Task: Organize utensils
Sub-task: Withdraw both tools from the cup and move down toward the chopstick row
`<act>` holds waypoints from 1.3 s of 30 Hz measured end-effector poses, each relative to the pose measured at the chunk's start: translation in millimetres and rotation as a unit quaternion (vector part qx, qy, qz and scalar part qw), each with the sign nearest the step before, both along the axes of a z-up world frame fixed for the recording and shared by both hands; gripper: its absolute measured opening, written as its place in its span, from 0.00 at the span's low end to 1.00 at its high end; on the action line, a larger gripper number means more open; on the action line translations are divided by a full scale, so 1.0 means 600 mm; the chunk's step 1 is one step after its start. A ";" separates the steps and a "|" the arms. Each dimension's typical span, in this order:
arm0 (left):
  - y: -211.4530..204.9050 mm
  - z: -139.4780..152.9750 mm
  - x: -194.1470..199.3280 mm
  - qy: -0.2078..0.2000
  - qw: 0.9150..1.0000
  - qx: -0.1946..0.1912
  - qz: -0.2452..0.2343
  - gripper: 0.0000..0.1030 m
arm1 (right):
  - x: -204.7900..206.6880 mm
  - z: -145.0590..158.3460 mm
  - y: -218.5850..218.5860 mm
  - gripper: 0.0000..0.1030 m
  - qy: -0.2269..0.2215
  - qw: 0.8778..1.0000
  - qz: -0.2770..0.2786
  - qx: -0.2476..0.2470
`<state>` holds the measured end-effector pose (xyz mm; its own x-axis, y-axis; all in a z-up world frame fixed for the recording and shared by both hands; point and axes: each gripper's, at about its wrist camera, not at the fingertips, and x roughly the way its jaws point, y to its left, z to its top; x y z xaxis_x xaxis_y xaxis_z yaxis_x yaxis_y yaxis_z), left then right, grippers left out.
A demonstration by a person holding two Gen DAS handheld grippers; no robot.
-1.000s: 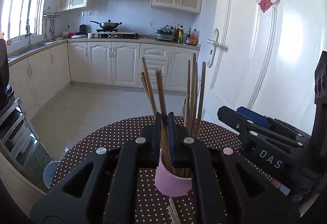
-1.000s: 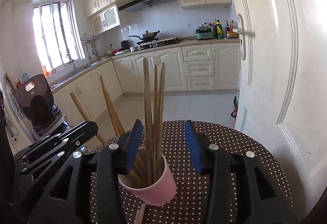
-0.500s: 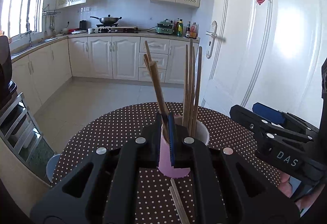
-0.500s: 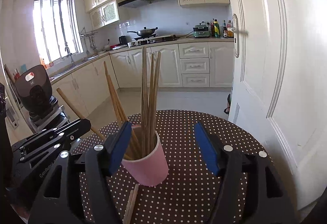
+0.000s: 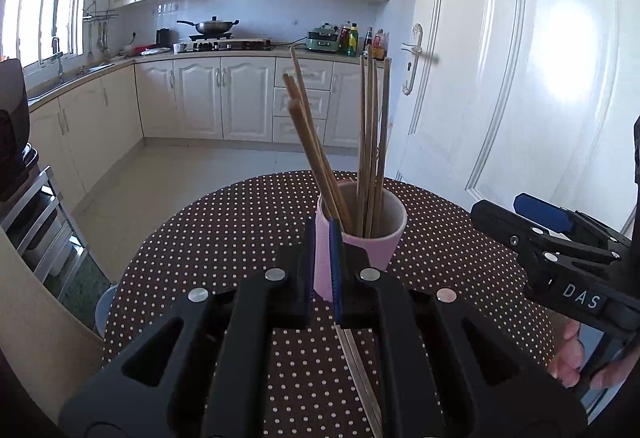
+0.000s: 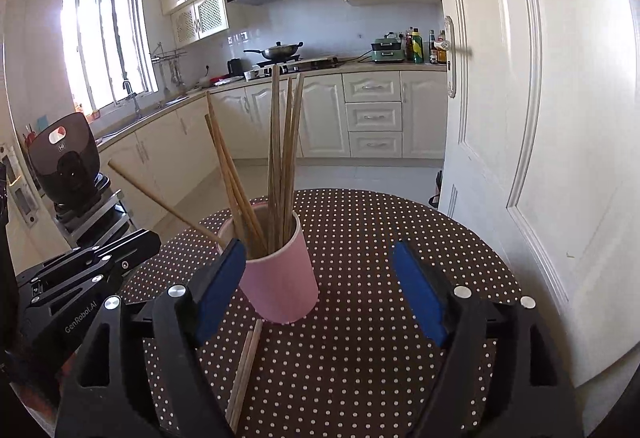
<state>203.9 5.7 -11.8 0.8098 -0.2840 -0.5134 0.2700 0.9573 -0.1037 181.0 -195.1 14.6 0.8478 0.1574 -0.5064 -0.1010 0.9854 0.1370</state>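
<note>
The right gripper (image 5: 536, 222) reads "DAS", the left gripper (image 6: 120, 250) "GenRobot.AI". The left is clenched on one chopstick (image 6: 160, 200); the right's jaws are opening beside the pink cup (image 6: 280, 278) on the dotted table (image 6: 380, 230). Two chopsticks (image 6: 244, 370) lie partly hidden.

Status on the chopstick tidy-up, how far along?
Done: several chopsticks stand in the pink cup. In hand: the left gripper is shut on one tilted chopstick at the cup's rim; the right gripper is opening its jaws, gripping nothing. Left: drop that one in, then collect the two loose chopsticks lying on the dotted table before the cup.
</note>
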 end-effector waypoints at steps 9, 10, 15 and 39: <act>0.012 -0.015 -0.039 -0.004 1.000 0.002 0.006 0.52 | -0.028 -0.017 0.013 0.79 0.014 1.000 0.011 -0.010; 0.013 -0.019 -0.043 -0.002 1.000 0.004 0.007 0.52 | -0.030 -0.021 0.015 0.80 0.018 1.000 0.014 -0.013; 0.023 -0.031 -0.058 0.007 1.000 0.010 0.015 0.59 | -0.039 -0.033 0.030 0.89 0.031 0.999 0.024 -0.027; 0.078 -0.135 -0.067 0.099 0.993 0.032 0.055 0.78 | -0.034 -0.153 0.059 0.92 0.154 0.986 0.030 -0.062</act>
<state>163.5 52.2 -93.0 0.7158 -0.1617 -0.6793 0.1444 0.9861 -0.0826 160.8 -160.0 -77.3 0.6417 0.1226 -0.7571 -0.1321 0.9901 0.0483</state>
